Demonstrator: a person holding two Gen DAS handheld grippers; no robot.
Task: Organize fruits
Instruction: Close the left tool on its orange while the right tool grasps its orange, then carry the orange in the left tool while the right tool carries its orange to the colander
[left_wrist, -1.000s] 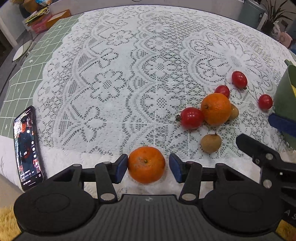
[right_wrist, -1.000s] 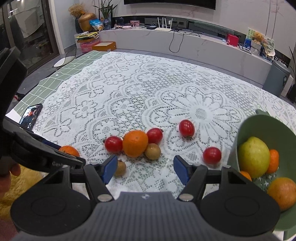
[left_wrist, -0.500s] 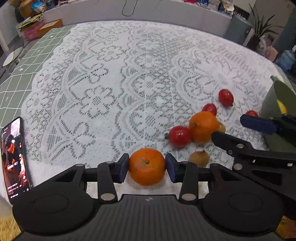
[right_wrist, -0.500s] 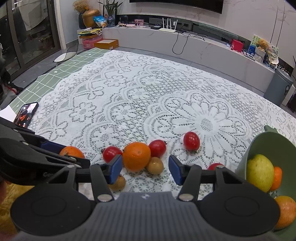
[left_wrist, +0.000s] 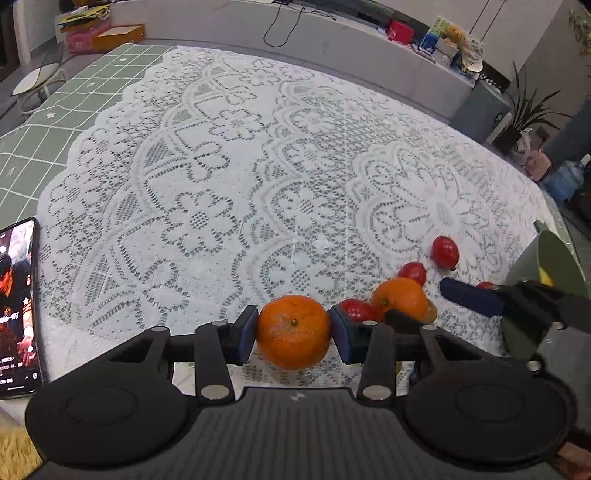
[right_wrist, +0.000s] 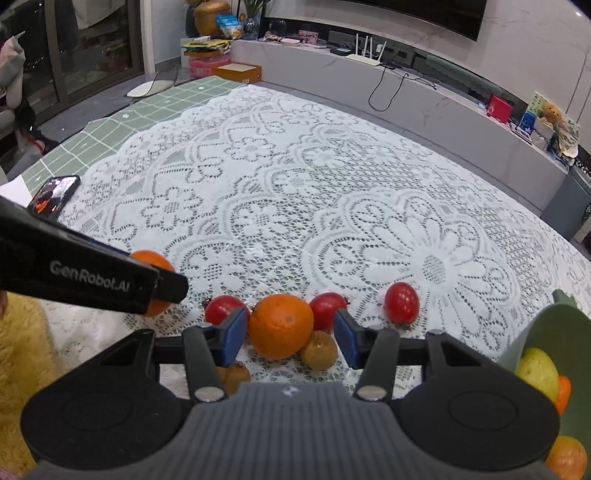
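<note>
Left claw (left_wrist: 293, 334): both blue pads press the sides of a small orange (left_wrist: 293, 332); it is clamped at the near edge of the lace cloth (left_wrist: 258, 177) on the tabletop.

Right claw (right_wrist: 290, 334): jaws closing around a bigger orange (right_wrist: 280, 325). The left pad touches it or nearly so; the right pad stands off it, with a gap.

Crowding the bigger orange: a brown fruit (right_wrist: 319, 349) touches it at lower right, inside the jaws; red fruits (right_wrist: 223, 308) sit just behind on both sides. Another brown fruit (right_wrist: 234, 374) lies under the left finger. One red fruit (right_wrist: 402, 302) sits apart to the right.

Right view only: green bowl (right_wrist: 546, 332) interior, holding a yellow-green fruit (right_wrist: 537, 374) and oranges. The left claw's arm crosses in front of the small orange there.

Left view only: phone (left_wrist: 18, 306) up close, screen lit, at the cloth's left edge.
</note>
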